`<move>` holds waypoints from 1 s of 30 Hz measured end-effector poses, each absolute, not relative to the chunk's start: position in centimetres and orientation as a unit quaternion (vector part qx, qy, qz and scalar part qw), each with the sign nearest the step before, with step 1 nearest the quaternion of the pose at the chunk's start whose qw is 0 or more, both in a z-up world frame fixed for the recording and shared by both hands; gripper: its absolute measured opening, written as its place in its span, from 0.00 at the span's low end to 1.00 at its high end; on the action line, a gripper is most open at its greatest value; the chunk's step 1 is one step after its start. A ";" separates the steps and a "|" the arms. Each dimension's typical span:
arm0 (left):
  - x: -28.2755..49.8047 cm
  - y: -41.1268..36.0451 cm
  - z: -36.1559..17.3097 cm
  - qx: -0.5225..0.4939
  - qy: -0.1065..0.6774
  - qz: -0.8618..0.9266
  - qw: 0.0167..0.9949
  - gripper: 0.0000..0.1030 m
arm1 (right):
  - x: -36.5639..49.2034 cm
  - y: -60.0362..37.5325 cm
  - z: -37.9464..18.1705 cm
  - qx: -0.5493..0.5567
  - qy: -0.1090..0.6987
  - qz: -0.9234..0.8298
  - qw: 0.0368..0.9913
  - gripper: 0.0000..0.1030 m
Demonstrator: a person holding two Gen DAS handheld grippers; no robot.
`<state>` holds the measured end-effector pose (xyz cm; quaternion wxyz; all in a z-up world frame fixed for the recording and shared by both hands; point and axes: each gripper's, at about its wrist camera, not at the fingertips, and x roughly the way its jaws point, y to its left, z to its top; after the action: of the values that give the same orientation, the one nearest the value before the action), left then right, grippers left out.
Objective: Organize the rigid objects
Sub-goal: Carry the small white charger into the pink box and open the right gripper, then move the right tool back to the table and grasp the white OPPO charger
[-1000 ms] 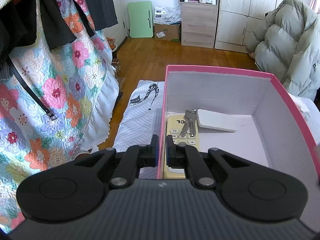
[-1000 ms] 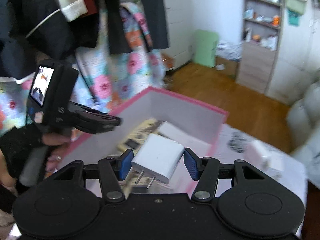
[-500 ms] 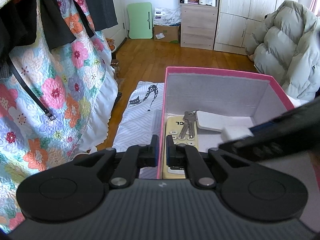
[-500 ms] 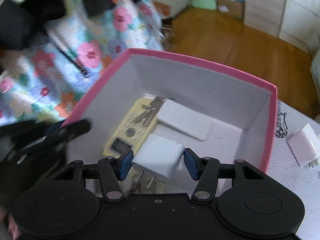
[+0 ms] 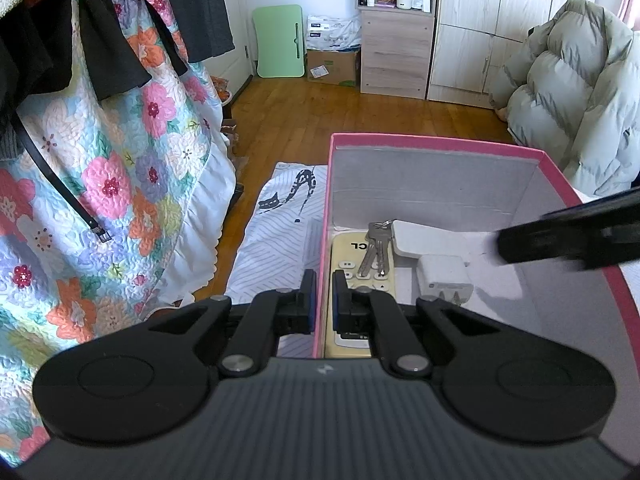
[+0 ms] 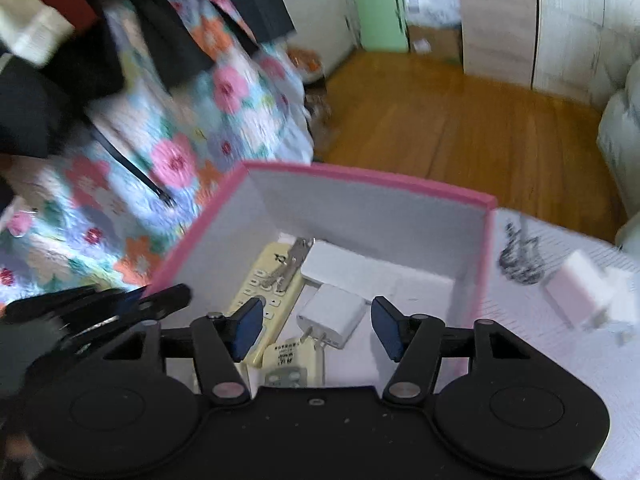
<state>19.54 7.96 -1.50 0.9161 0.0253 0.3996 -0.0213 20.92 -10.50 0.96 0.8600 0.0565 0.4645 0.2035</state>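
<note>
Left wrist view, my left gripper (image 5: 323,296): pinched narrow on the near left wall of the pink box (image 5: 436,141), steadying it exactly as a second ago.
Left wrist view, inside the box: a white charger (image 5: 442,280) now lies on the floor, just beside the yellow remote (image 5: 347,276); half a second ago it was still hanging in the air.
Left wrist view, other contents: the keys (image 5: 374,250) rest on the remote, touching a flat white case (image 5: 428,238) behind the charger.
Right wrist view, my right gripper (image 6: 316,326): spread wide and holding nothing; half a second ago it was clamped on the charger.
Right wrist view, charger (image 6: 334,314): lies on the box floor between my fingers, prongs towards me, touching neither pad.
Right wrist view, outside the box: another white charger (image 6: 582,290) sits on the patterned cloth (image 6: 516,322), blurred.
Meaning for the task: this drop looks finished; I judge the outside charger is next.
</note>
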 end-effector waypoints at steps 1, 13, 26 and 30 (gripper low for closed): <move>19.5 8.0 -1.5 0.026 0.399 -0.021 0.916 0.05 | 20.1 -11.2 1.7 0.054 0.447 0.207 0.868 0.63; 19.5 7.9 -1.6 0.027 0.400 -0.021 0.916 0.05 | 15.4 -21.7 2.4 -0.043 0.370 0.146 0.917 0.87; 19.4 7.7 -1.8 0.035 0.401 -0.018 0.915 0.05 | 18.9 -27.7 -4.8 -0.076 0.379 0.081 0.919 0.79; 19.4 7.6 -1.8 0.034 0.403 -0.018 0.914 0.05 | 20.7 -27.3 -5.1 -0.035 0.414 0.136 0.899 0.79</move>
<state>19.43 7.64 -1.85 0.9144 0.0342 0.4028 -0.0182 20.73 -27.32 -5.12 0.8994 -0.0351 0.4137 0.1364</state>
